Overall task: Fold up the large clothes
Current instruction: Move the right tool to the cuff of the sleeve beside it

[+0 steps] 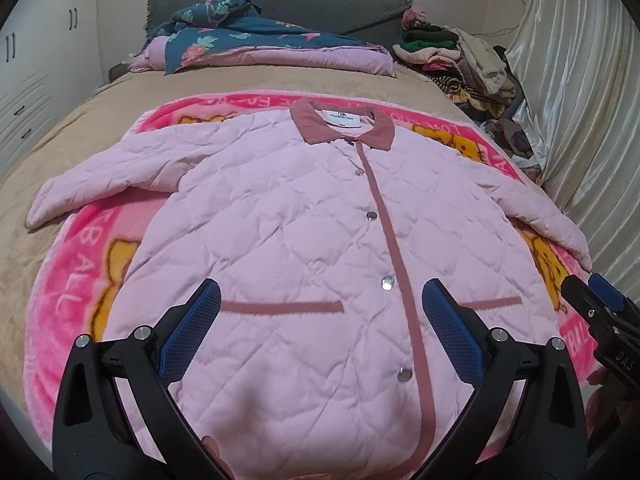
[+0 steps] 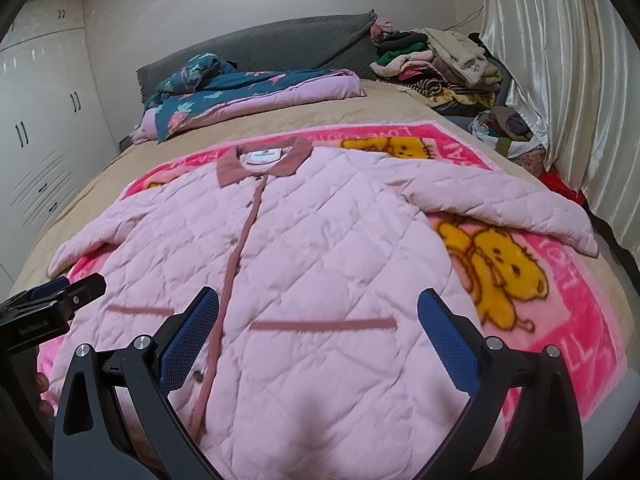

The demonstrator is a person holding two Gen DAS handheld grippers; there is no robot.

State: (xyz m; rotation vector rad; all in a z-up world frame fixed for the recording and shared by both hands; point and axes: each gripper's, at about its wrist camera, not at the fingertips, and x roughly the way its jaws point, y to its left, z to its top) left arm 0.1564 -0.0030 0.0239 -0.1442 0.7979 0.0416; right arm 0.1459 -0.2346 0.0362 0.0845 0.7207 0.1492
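A pale pink quilted jacket [image 1: 304, 232] [image 2: 320, 248] with a darker pink collar, front strip and pocket trims lies flat, front up and buttoned, on a bright pink cartoon blanket [image 1: 72, 288] [image 2: 560, 304]. Both sleeves spread out to the sides. My left gripper [image 1: 320, 292] hovers open over the lower front, between the two pocket trims, holding nothing. My right gripper [image 2: 320, 300] is open too, above the right pocket trim [image 2: 324, 325]. Each gripper shows at the edge of the other's view: the right gripper [image 1: 592, 292] and the left gripper [image 2: 68, 286].
The blanket lies on a beige bed [image 1: 120, 96]. A folded floral duvet [image 1: 256, 44] rests by the grey headboard [image 1: 320, 0]. A pile of clothes [image 1: 452, 56] sits at the far right corner. Shiny curtains [image 1: 580, 100] hang on the right, white wardrobes [image 2: 40, 128] on the left.
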